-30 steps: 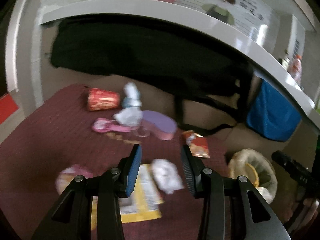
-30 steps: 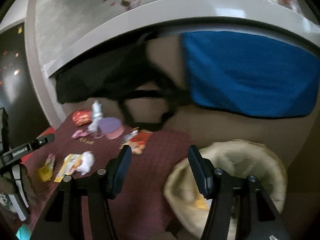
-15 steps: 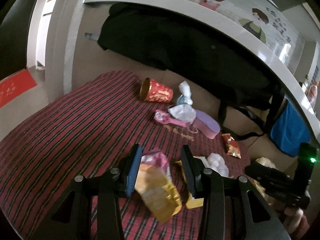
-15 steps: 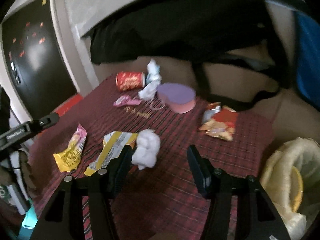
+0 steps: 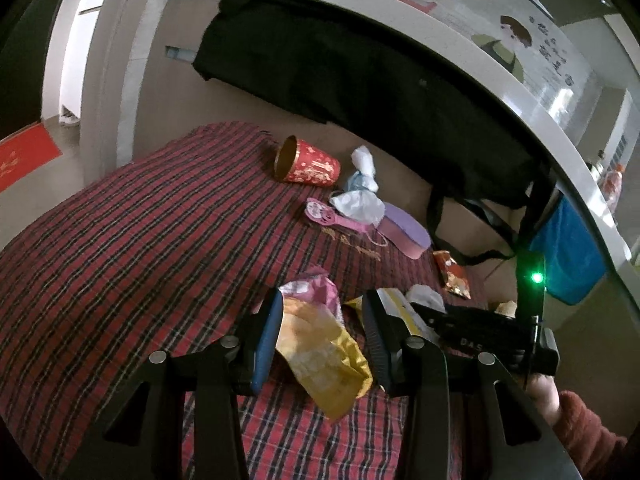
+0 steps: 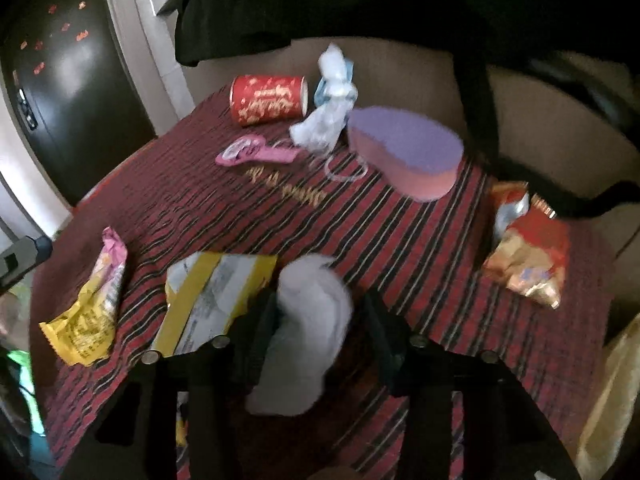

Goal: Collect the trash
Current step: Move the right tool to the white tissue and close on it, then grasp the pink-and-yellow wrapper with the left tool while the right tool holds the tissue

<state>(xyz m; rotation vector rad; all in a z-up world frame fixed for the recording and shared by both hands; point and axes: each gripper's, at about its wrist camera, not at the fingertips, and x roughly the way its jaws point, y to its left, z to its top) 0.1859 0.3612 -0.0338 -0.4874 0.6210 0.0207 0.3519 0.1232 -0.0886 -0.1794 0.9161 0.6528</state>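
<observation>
I had both grippers low over the red plaid cloth [image 5: 120, 248], each one lined up on its own piece of litter. The left gripper [image 5: 322, 332] stood with its jaws apart, and the yellow-and-pink snack wrapper [image 5: 320, 340] lay right between them, its long axis running roughly along the fingers, pink end away from me and the yellow end trailing back under the tool. I could not tell whether the pads were touching the foil yet; the left one looked just beside it. The right gripper [image 6: 316, 328] was likewise spread wide, straddling the crumpled white tissue [image 6: 308, 328], which sat dead ahead between the jaws and, as I judged it, well within a single closing. That view was blurred, so contact there was unclear too. Just to the left of the tissue lay the flat yellow-and-white packet [image 6: 212, 300], and farther right the red-and-gold chip bag [image 6: 528, 256], well apart from either tool. Neither gripper held anything. My reading was that the left tool needed only to close across the wrapper's narrow width, while the right one was nearer the bin's pale liner [image 6: 612, 392] at the far right edge.
</observation>
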